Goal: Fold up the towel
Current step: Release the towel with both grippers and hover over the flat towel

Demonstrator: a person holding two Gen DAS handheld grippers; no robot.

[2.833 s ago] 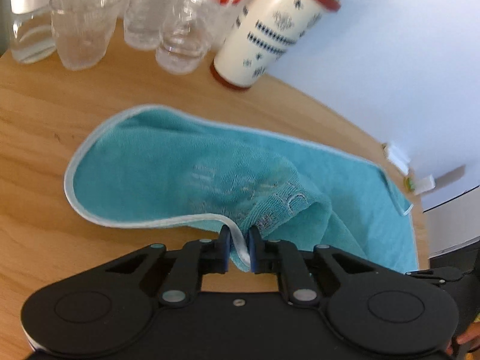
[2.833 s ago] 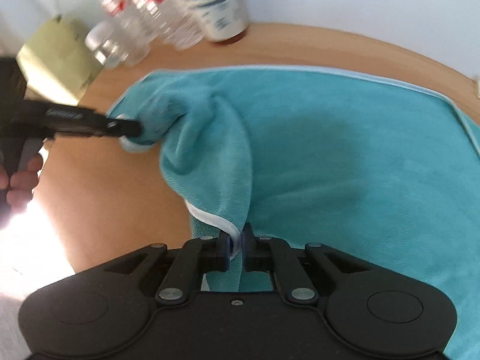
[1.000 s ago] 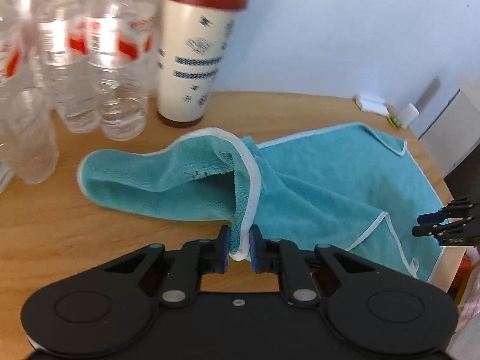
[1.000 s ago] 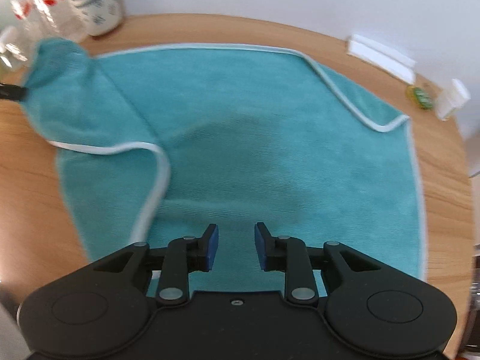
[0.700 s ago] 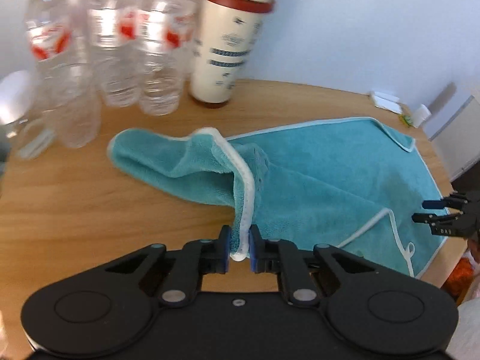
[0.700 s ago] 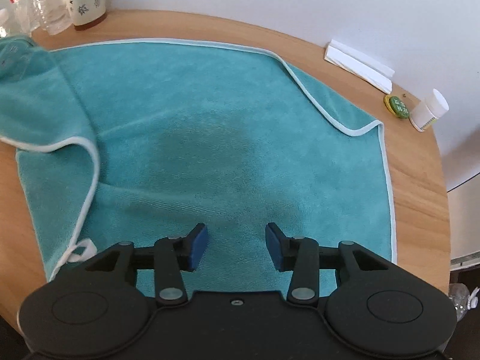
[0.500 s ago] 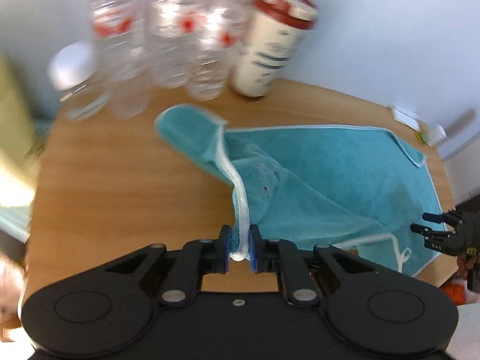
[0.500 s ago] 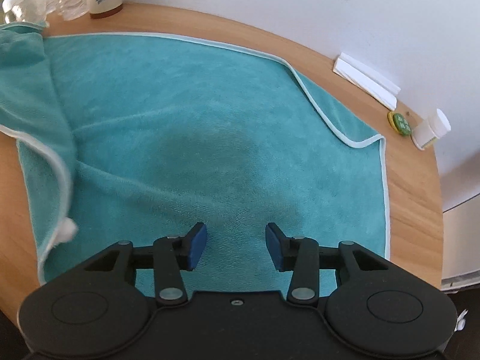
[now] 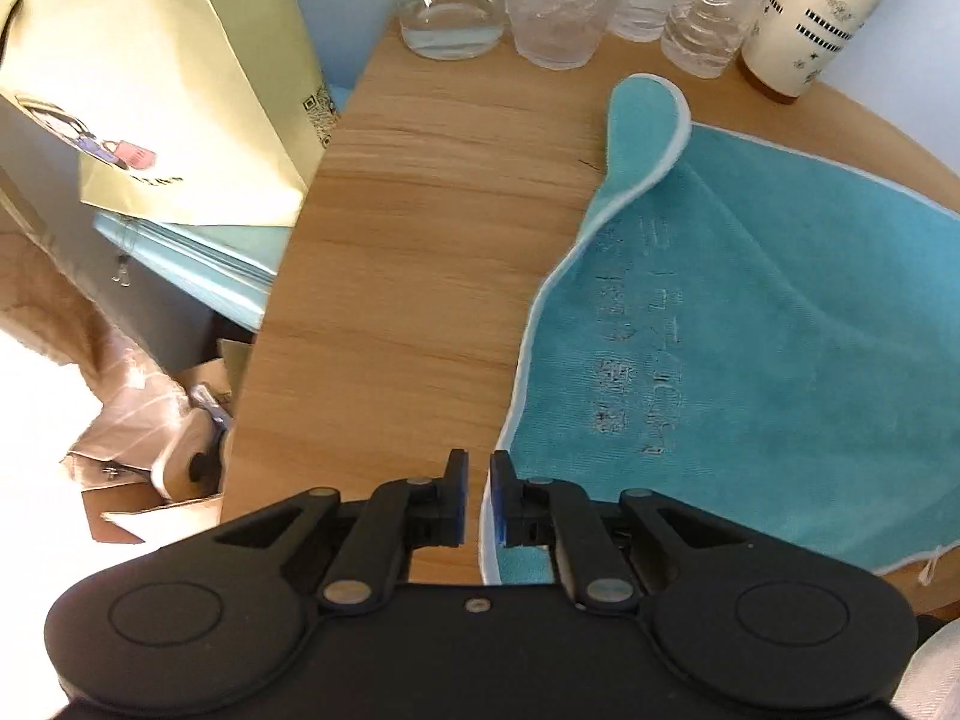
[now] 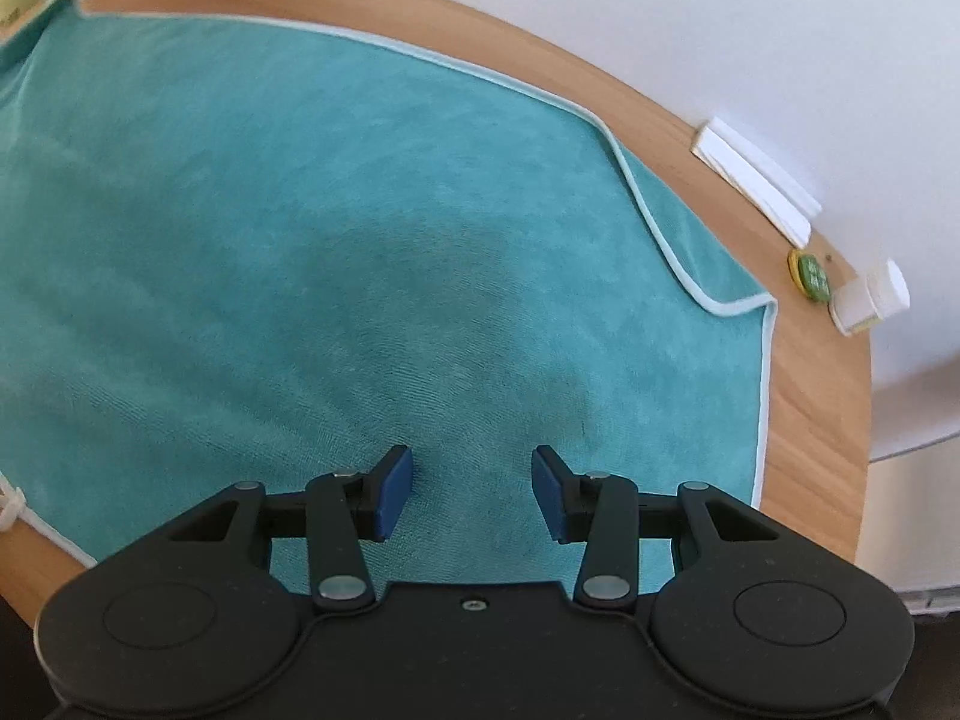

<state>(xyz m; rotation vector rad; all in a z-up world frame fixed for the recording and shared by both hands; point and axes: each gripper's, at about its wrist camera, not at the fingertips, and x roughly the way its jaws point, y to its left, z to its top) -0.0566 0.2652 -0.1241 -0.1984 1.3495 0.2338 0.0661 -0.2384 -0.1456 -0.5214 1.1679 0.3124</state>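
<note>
The teal towel (image 9: 750,330) with a white hem lies spread on the round wooden table (image 9: 420,240). Its far left corner is curled over near the bottles. My left gripper (image 9: 478,495) hangs over the towel's near left edge. Its jaws stand a narrow gap apart, and wood shows between them. The hem runs along the inner side of the right finger, not pinched. In the right wrist view the towel (image 10: 360,240) lies flat, and my right gripper (image 10: 474,492) is wide open above its near part, holding nothing.
A patterned tumbler (image 9: 816,18), water bottles (image 9: 702,18), a glass (image 9: 564,6) and a jar (image 9: 450,0) stand along the back. A paper bag (image 9: 168,90) and floor clutter lie past the left table edge. White strips (image 10: 756,180), a green disc (image 10: 810,276) and a small white bottle (image 10: 870,297) sit far right.
The left gripper carried the towel's corner out to the left and down, and the towel now lies flat. Its jaws no longer clamp the hem. The right gripper let go earlier and stays open.
</note>
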